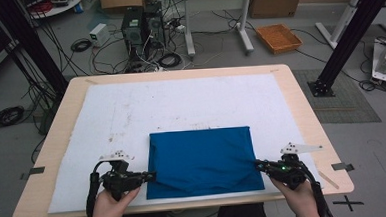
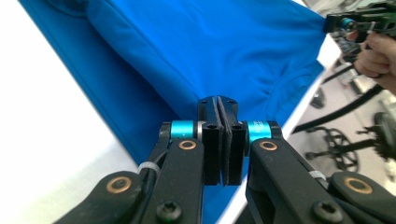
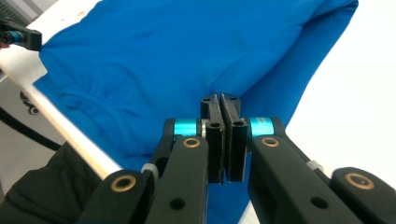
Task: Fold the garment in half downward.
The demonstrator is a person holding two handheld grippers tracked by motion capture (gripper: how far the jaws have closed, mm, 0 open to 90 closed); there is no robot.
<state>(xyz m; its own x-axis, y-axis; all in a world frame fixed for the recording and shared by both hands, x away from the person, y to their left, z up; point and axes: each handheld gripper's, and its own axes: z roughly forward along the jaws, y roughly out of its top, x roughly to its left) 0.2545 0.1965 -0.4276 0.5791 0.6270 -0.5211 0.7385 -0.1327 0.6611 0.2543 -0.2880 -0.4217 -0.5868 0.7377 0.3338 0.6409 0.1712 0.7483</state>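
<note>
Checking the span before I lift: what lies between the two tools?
The folded blue cloth spans it in the high view, the left tool and right tool at its side edges.

Workshop clutter lying around a wooden table (image 1: 301, 113)
A white sheet (image 1: 181, 104) is covering the tabletop. On the floor beyond, an orange tray (image 1: 279, 38) is sitting at one o'clock, computer towers (image 1: 141, 23) are standing at eleven o'clock, and coiled cables (image 1: 6, 117) are lying at nine o'clock.

Plain deep-blue cloth (image 1: 201, 160) on a white mat (image 1: 131, 111) speckled with faint brown marks, over a pale wood desk (image 1: 301, 118). Black fingers (image 2: 211, 135) with cyan collars beside the cloth; orange tray (image 1: 279, 38) beyond.
</note>
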